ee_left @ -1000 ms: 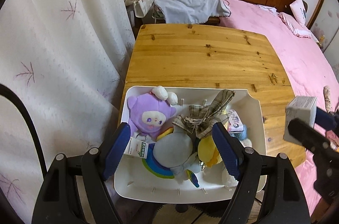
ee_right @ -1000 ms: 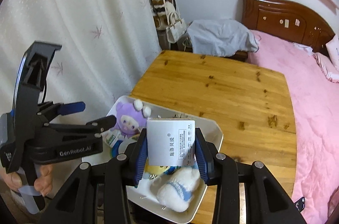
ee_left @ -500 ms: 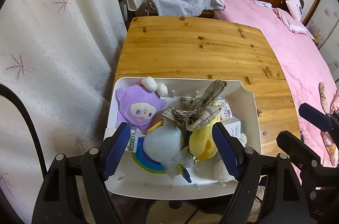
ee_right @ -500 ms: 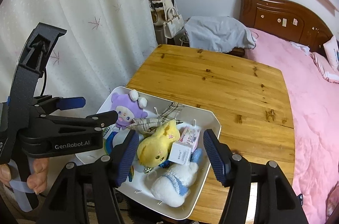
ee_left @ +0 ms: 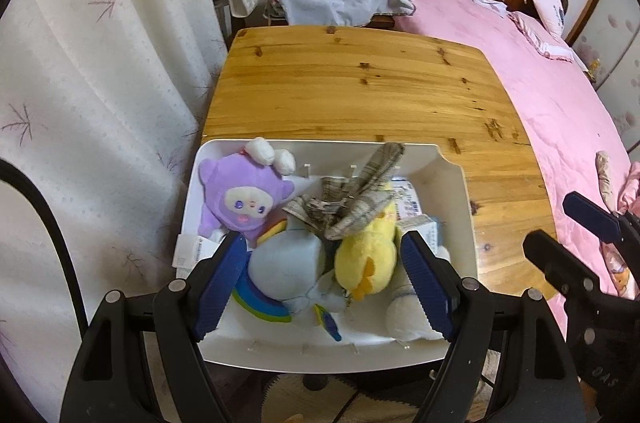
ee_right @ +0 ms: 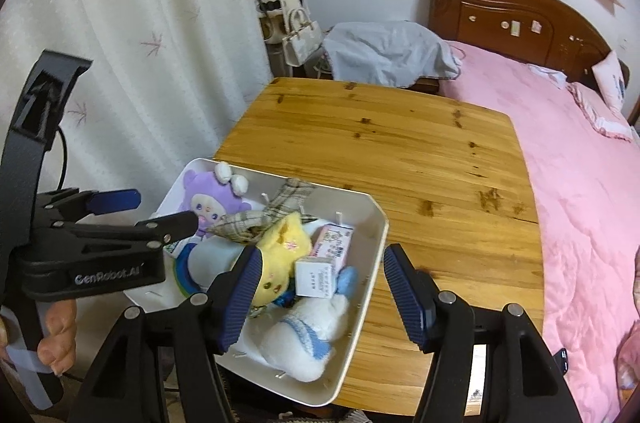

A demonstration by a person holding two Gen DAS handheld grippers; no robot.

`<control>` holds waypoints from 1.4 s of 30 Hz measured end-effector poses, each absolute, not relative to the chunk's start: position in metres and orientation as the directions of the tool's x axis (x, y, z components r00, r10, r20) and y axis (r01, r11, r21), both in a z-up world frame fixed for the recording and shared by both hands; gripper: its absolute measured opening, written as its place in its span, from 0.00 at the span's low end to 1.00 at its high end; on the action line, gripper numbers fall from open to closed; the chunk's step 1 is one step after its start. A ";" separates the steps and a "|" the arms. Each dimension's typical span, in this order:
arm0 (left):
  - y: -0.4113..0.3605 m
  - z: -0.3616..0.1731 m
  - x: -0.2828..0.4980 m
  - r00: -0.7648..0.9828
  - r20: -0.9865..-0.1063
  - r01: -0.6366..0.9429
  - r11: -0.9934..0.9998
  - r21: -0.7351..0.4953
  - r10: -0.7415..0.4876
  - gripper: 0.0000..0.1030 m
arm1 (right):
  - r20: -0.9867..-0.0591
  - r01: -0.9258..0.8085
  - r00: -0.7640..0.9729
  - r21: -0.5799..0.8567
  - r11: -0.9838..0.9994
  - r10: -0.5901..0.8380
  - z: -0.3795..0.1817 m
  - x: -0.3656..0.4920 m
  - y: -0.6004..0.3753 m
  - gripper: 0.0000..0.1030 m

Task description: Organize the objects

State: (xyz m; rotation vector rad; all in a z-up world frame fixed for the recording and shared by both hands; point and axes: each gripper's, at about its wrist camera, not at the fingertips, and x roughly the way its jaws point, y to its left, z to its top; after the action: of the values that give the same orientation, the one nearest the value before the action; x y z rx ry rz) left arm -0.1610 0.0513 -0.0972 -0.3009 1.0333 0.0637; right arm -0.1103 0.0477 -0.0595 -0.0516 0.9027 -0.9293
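The right gripper (ee_right: pixel 320 287) stood with its blue-padded jaws spread apart and nothing pinched between them; both pads were bare. It hung above the near right corner of the white bin (ee_right: pixel 376 235), one finger over the toys inside and the other past the bin's right wall, above the wooden table (ee_right: pixel 400 151). The small white box (ee_right: pixel 316 275) lay loose in the bin just ahead of the gap between the jaws, leaning against the yellow plush (ee_right: pixel 280 255) and touching neither pad. Behind it in the bin lay a pink-printed carton (ee_right: pixel 334 239), and nearer the gripper a white plush with blue stripes (ee_right: pixel 304 335).

The left gripper (ee_left: pixel 324 279) was also spread wide and held nothing. It hovered over the near half of the white bin (ee_left: pixel 456 183), its jaws framing a pale blue plush (ee_left: pixel 284 263) and the yellow plush (ee_left: pixel 366 255) from above; whether the pads brushed the toys could not be told. Toward the bin's far left corner lay a purple plush (ee_left: pixel 240 199), and a plaid cloth (ee_left: pixel 352 199) was draped across the middle of the heap. In the right wrist view the left gripper (ee_right: pixel 160 215) reached in over the bin's left side, and fingers (ee_right: pixel 58 331) of the hand holding its handle showed below the bin's near left corner.

The bin sat at the near edge of the table, whose remaining surface beyond the bin was bare wood. A pink bed (ee_right: pixel 580 163) ran along the table's right side, and a white curtain (ee_right: pixel 140 23) hung to the bin's left.
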 end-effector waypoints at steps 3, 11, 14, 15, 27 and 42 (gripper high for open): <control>0.041 -0.096 -0.160 0.515 -0.852 -0.175 0.962 -0.210 -0.092 0.80 | -0.648 0.691 0.259 -0.394 0.606 -0.716 -0.056 -0.119 0.042 0.63; 0.019 -0.093 -0.159 0.518 -0.848 -0.144 0.966 -0.214 -0.111 0.80 | -0.626 0.753 0.210 -0.387 0.533 -0.751 -0.044 -0.142 0.028 0.66; 0.014 -0.092 -0.158 0.520 -0.845 -0.137 0.965 -0.223 -0.122 0.80 | -0.624 0.766 0.201 -0.381 0.518 -0.755 -0.040 -0.149 0.023 0.67; 0.013 -0.091 -0.157 0.520 -0.845 -0.141 0.963 -0.228 -0.124 0.80 | -0.624 0.770 0.198 -0.378 0.514 -0.756 -0.038 -0.151 0.021 0.67; 0.001 -0.087 -0.152 0.526 -0.839 -0.143 0.958 -0.247 -0.138 0.80 | -0.629 0.807 0.183 -0.343 0.482 -0.755 -0.027 -0.171 0.010 0.71; -0.015 -0.084 -0.155 0.511 -0.848 -0.105 0.969 -0.223 -0.140 0.80 | -0.636 0.822 0.142 -0.352 0.448 -0.759 -0.025 -0.180 0.002 0.71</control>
State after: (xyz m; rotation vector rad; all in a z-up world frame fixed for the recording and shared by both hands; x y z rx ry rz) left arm -0.1549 -0.0147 -0.0844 -0.2597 1.0371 -0.0212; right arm -0.1805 0.0019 -0.0251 0.0874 0.8581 -1.1428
